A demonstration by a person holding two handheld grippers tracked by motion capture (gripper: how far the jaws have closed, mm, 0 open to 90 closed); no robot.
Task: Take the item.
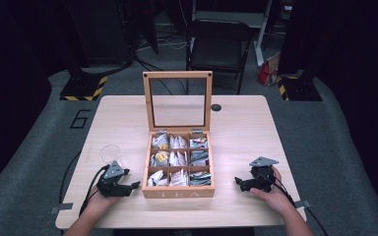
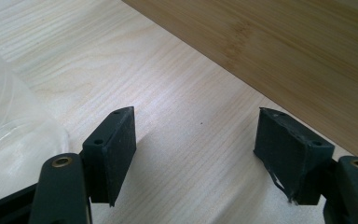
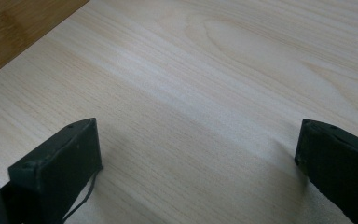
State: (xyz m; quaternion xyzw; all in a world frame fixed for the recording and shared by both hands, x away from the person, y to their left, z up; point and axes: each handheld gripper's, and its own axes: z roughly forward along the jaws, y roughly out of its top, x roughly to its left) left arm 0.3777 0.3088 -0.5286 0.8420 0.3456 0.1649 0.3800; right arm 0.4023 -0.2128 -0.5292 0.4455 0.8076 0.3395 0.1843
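The tea box (image 1: pixel 178 192) sits at the middle of the table (image 1: pixel 241 123), close to its front edge, lid (image 1: pixel 177 101) already swung upright; its 9 compartments hold tea bags (image 1: pixel 179 158), and none appears taken out yet. The glass (image 1: pixel 109 153) stands empty near the front left, just beside the left gripper (image 1: pixel 130 188). That gripper rests on the wood with jaws released and nothing between them; the right gripper (image 1: pixel 239 183), near the front right edge, is likewise spread and empty. So picking a bag and moving it is probably all still ahead. The tabletop is pale wood; beyond it, grey carpet, a black chair (image 1: pixel 218 46), dark surroundings.
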